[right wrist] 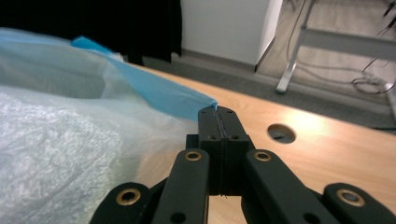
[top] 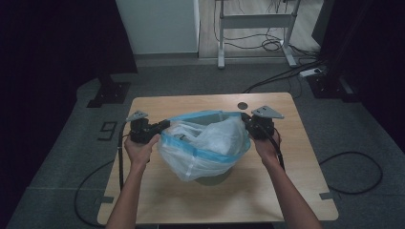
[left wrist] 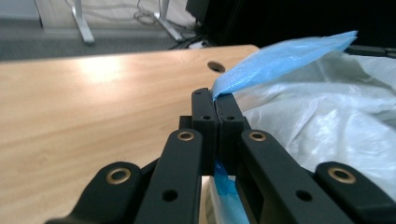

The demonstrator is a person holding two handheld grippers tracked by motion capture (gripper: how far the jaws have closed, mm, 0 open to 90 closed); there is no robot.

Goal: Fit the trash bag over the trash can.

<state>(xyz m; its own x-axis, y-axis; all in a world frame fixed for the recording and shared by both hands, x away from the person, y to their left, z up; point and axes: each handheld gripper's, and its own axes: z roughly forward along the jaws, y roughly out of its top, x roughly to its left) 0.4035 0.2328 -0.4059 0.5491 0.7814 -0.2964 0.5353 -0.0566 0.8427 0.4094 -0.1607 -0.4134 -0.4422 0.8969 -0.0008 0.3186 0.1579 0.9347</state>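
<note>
Both grippers are pinching the blue rim of a translucent plastic bag (top: 205, 145), the left gripper (top: 160, 128) clamping its left edge and the right gripper (top: 247, 120) its right edge, fingers (left wrist: 205, 112) closed on the film. The bag is sitting mid-surface (top: 267, 191), draped over a grey bin (top: 212, 179), its mouth being held open between the two hands.

Grey floor (top: 191, 78), white cabinet (top: 160, 26), desk frame (top: 255, 21), cables (top: 274, 45).
</note>
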